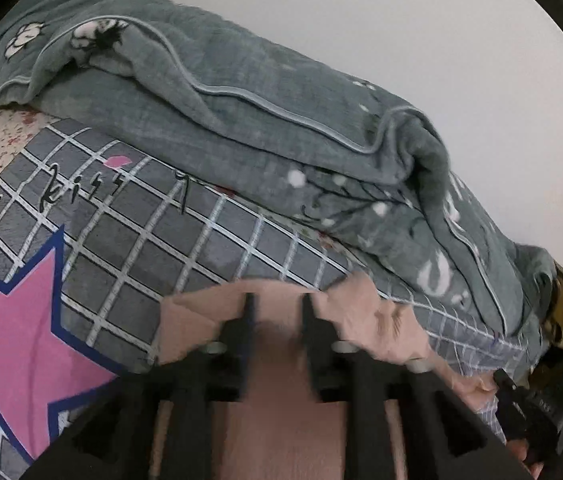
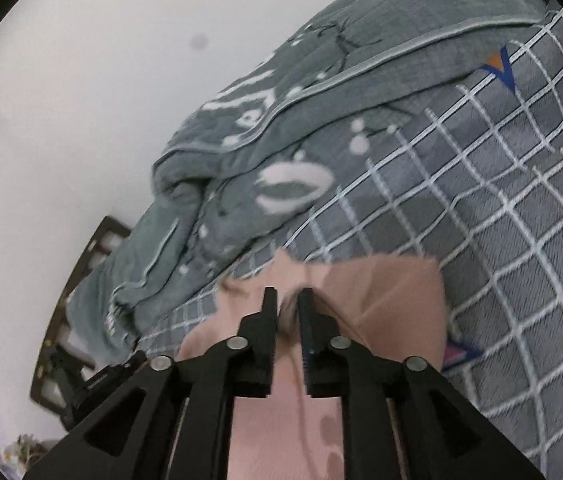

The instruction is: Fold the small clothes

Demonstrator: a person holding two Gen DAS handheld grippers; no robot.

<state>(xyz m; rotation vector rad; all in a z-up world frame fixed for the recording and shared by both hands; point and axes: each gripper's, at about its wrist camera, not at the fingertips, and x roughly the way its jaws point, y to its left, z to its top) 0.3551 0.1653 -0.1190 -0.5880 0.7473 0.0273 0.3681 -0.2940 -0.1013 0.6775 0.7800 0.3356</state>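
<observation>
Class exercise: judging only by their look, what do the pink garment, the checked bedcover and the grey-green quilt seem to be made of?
Pink garment: soft, matte knit, probably cotton; it creases limply.
Checked bedcover: plush, fleece-like printed fabric; the surface looks faintly napped.
Grey-green quilt: padded, crinkled woven cloth, possibly cotton gauze, with smooth piped edging.

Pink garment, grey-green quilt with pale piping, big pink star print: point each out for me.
Pink garment (image 2: 393,296): right wrist view, flat panel right of the fingers.
Grey-green quilt (image 1: 241,128): left wrist view, bunched middle, below the piping.
Pink star print (image 1: 13,336): left wrist view, star's centre.
</observation>
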